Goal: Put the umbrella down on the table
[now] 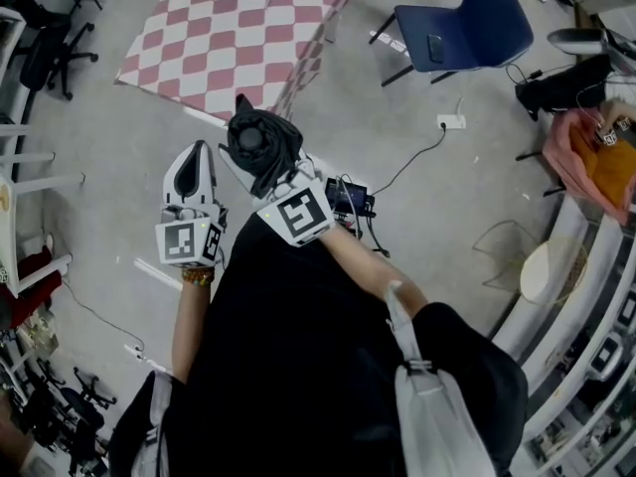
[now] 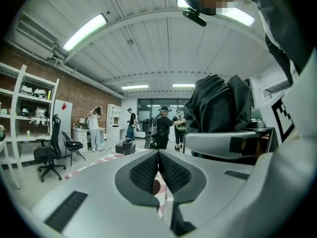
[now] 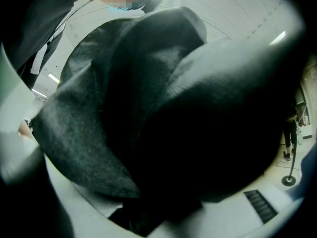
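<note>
Carrying a folded black umbrella (image 1: 260, 145) in the air, over grey floor.
Clamped by its bunched fabric in the right gripper (image 1: 276, 189) (dark cloth filling nearly all of that gripper's own view), near a red-and-white checkered mat (image 1: 238, 28); just beside it, with the left gripper (image 1: 196, 159) pinched together on nothing.

Above the grey floor (image 1: 447, 227), the right gripper (image 1: 270, 172) holds the folded black umbrella (image 1: 256, 139), the left gripper (image 1: 194, 167) just beside it.

Jaws of right gripper (image 1: 270, 173) behind umbrella (image 3: 124, 93)
</note>
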The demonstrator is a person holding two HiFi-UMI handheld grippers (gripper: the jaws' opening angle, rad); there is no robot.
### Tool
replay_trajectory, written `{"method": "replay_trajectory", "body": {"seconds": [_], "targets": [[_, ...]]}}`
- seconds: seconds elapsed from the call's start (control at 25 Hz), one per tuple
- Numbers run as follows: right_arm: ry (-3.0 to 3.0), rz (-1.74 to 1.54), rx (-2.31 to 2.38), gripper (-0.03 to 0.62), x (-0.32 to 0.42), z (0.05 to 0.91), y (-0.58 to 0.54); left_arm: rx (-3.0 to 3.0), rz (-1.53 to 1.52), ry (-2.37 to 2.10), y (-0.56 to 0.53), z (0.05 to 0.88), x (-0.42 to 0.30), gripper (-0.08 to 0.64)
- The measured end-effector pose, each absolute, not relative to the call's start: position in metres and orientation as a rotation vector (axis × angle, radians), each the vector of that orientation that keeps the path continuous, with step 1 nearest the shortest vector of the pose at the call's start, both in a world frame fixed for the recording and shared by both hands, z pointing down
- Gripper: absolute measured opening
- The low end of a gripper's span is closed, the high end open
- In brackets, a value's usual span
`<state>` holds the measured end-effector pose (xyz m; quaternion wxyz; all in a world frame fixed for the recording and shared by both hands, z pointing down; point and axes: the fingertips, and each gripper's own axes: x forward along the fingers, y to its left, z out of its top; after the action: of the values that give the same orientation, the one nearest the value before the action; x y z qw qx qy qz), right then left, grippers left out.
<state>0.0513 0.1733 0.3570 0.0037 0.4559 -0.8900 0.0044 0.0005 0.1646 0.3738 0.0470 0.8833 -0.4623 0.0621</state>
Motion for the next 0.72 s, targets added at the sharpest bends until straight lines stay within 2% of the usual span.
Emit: {"method": "replay_trajectory", "body": {"seconds": [0.4, 0.72], "targets": [[-2.741, 0.004, 1.397, 0.186, 0.027, 0.369, 0.123, 2.702, 0.165, -1.385, 0.111, 0.381, -0.023, 0.015], [-2.632, 0.017, 1.461, 0.186, -0.005, 0.376, 0.068, 2.777, 0.155, -1.193, 0.056, 0.39, -0.044, 0.015]]}}
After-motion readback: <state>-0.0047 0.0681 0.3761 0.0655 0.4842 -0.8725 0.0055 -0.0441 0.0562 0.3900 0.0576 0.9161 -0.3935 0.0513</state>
